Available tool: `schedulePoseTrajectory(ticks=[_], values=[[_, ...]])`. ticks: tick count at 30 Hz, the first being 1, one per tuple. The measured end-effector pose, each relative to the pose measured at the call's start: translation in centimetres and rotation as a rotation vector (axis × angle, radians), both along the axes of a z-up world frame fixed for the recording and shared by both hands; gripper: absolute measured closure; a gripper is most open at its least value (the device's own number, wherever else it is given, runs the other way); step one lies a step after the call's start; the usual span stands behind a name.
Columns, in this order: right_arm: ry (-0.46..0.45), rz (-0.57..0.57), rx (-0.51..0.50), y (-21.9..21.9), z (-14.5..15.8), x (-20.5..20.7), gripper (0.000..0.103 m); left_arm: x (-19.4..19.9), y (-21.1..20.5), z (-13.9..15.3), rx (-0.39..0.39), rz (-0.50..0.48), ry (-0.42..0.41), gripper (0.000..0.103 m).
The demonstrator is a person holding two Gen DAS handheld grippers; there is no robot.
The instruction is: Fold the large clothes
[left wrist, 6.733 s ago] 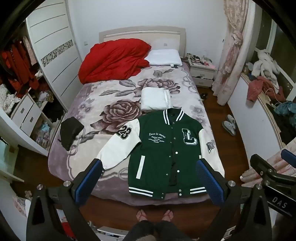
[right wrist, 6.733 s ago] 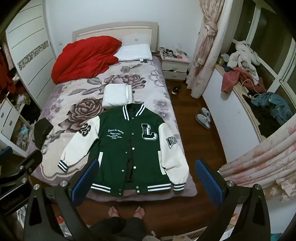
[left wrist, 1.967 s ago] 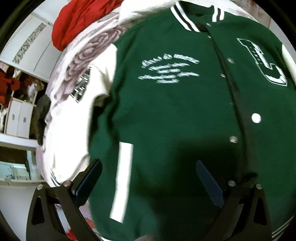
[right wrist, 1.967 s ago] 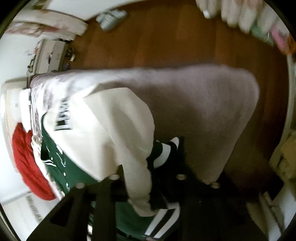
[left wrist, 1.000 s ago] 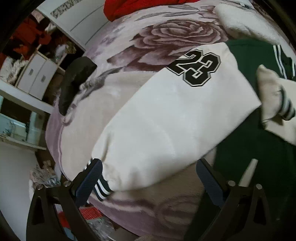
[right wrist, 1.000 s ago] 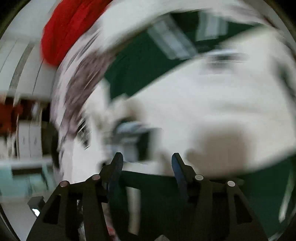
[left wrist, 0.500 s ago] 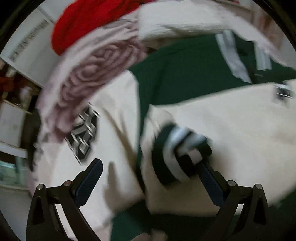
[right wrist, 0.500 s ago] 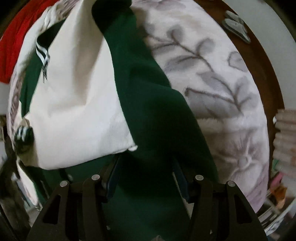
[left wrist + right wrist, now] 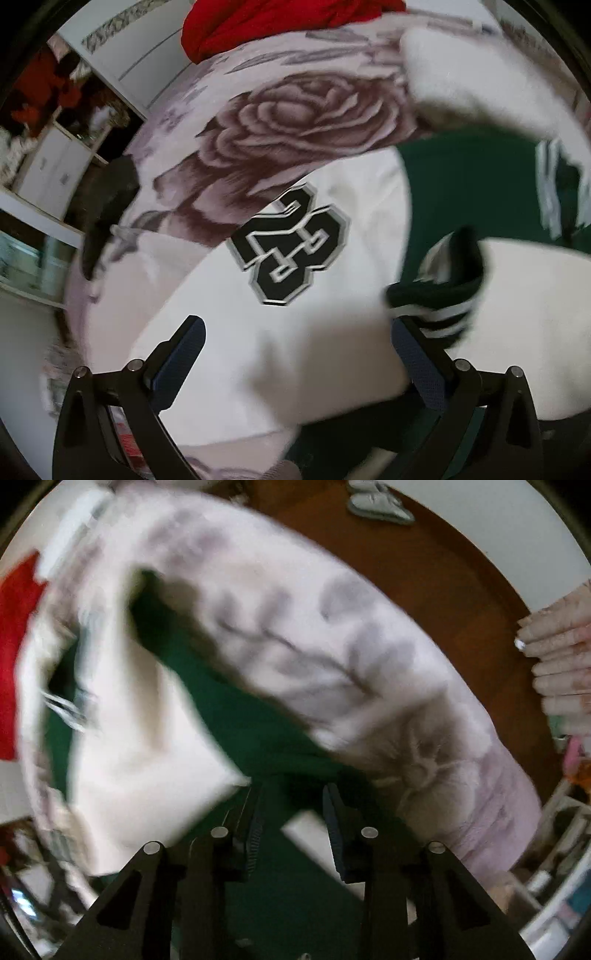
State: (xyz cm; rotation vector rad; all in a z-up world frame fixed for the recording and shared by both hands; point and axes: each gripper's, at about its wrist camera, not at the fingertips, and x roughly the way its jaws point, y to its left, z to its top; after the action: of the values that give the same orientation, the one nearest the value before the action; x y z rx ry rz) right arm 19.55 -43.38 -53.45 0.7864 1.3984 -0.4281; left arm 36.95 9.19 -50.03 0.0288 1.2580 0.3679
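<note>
The green varsity jacket [image 9: 469, 181] lies on the floral bedspread [image 9: 295, 122]. Its white left sleeve with the "23" patch [image 9: 291, 247] lies spread under my left gripper [image 9: 295, 336], which is open and empty above it. The other white sleeve [image 9: 535, 314] is folded across the green body, its striped cuff [image 9: 439, 295] beside my right fingertip. In the right wrist view the image is blurred; my right gripper [image 9: 291, 805] stands partly open over the green body [image 9: 258, 731], next to the folded white sleeve [image 9: 140, 738], holding nothing.
A red duvet [image 9: 280, 22] lies at the head of the bed, a folded white blanket [image 9: 476, 81] above the collar. A black item [image 9: 103, 206] sits at the bed's left edge by white drawers [image 9: 55, 166]. Wooden floor [image 9: 424, 554], slippers [image 9: 376, 506] and a curtain [image 9: 561, 657] lie right.
My left gripper has swung left from the folded cuff to over the "23" sleeve. My right gripper has shifted a little along the jacket's right edge, still partly open.
</note>
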Motion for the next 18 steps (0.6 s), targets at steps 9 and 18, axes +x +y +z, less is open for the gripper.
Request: schedulePoseTrajectory(ticks=[9, 18], values=[[-0.046, 0.053, 0.089, 0.2, -0.6, 8.9, 0.060, 4.8, -5.2, -5.0, -0.316, -0.149, 0.136, 0.006], [-0.038, 0.049, 0.030, 1.7, 1.7, 6.8, 0.060, 3.1, -0.8, 1.4, -0.384, -0.062, -0.124, 0.086]])
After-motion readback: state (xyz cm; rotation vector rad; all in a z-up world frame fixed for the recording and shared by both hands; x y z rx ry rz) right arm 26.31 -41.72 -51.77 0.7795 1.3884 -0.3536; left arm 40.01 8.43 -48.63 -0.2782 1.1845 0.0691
